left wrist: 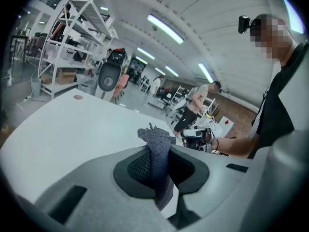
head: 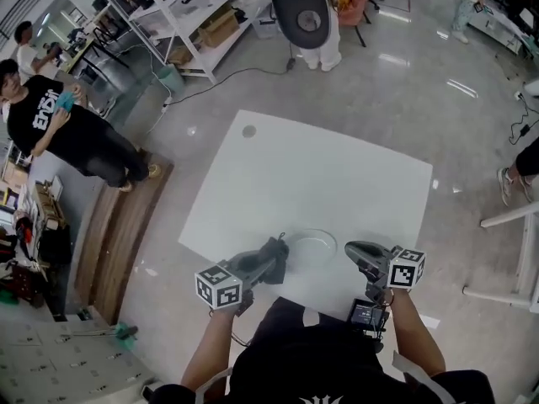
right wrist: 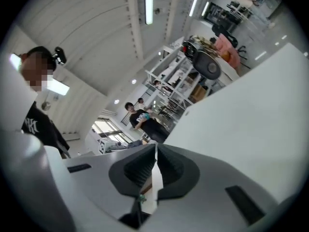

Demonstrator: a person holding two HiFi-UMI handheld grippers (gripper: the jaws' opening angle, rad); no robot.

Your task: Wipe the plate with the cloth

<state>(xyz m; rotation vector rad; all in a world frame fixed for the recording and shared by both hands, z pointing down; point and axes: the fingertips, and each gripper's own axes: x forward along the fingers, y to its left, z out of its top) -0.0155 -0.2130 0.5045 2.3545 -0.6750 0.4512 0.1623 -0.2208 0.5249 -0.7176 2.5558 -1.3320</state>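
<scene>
Left claw [head: 271, 263]: jaws shut on a dark grey cloth [head: 275, 249]. In the left gripper view the cloth [left wrist: 157, 146] stands upright between the two jaws of the claw [left wrist: 157, 167]. A bunched end pokes out above the tips and a strip hangs below.

Cloth sits at the left rim of the plate [head: 316, 247]. Cannot tell whether it presses on the rim or hangs just over it. Plate is pale and round and lies flat near the table's near edge, between the two claws.

Right claw [head: 350, 249]: jaws together, only a thin slit between them and nothing gripped. The right gripper view shows the same claw [right wrist: 155, 164], with bare tabletop beyond it. Its tips are just beside the plate's right rim, and it is tilted well off level.

Marker cubes: one on the left claw [head: 219, 286], one on the right [head: 407, 268], both near the person's forearms.

Table [head: 320, 171]: white, roughly square. There is a small round grey spot [head: 248, 130] near its far left corner.

Surroundings:
- Glossy pale floor.
- A wooden strip [head: 118, 242] on the floor left of the table.
- A person in a black shirt [head: 50, 124] standing beyond the strip.
- White shelving [head: 168, 7] at the far left.
- A dark chair [head: 301, 15] beyond the table's far side.
</scene>
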